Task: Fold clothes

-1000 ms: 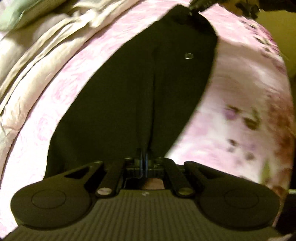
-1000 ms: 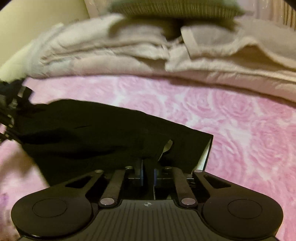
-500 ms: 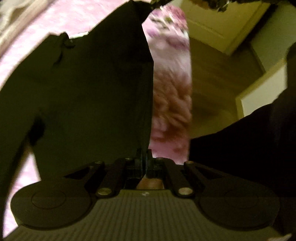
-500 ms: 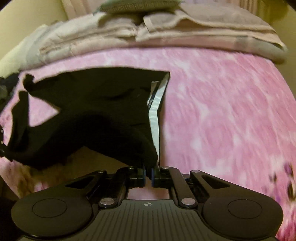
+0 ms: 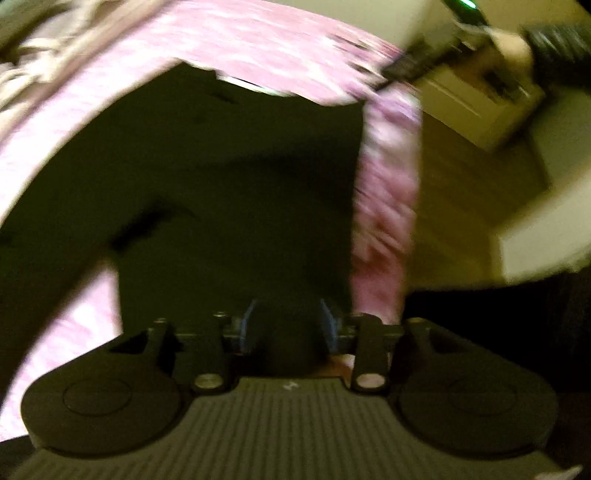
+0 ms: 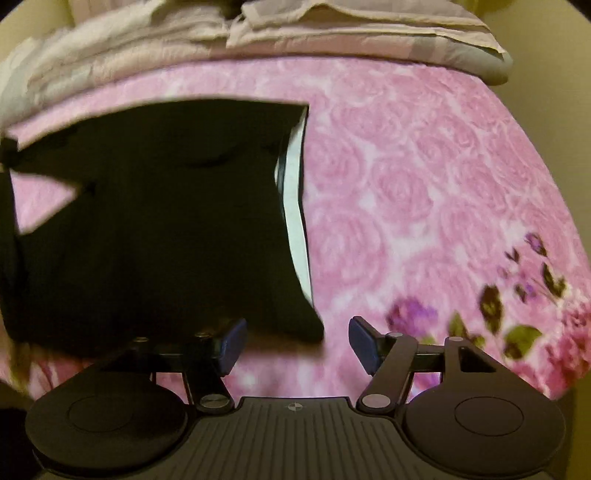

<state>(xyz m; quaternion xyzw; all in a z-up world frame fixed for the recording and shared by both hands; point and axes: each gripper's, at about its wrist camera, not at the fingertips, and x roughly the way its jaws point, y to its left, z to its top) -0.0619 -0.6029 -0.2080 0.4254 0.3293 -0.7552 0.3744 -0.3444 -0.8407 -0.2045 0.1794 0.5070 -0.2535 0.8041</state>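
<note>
Looking along your right tongs (image 6: 297, 345), you see the two blue-padded fingers (image 6: 231, 345) spread wide with only bedspread between them, gripping nothing. The near corner of the black garment (image 6: 159, 236) lies just at 11 o'clock from the gap, close to the left pad but clear of it. From there the dark cloth spreads toward 10 and 11 o'clock across the pink rose bedspread (image 6: 406, 192), with a pale inner band (image 6: 295, 218) showing along its right edge. Folded beige blankets (image 6: 229, 33) lie along the far side at 12 o'clock.

Your left tongs (image 5: 288, 326) stand parted as well, the blue pads (image 5: 249, 325) set apart with a fold of the black garment (image 5: 229, 184) lying between them; the view is blurred, so you cannot tell whether the pads touch the cloth. The garment rises toward 12 o'clock over the bedspread (image 5: 388, 206). At 1 to 2 o'clock your other tool (image 5: 417, 64) shows as a blur, with wooden floor (image 5: 472, 206) at 3 o'clock.
</note>
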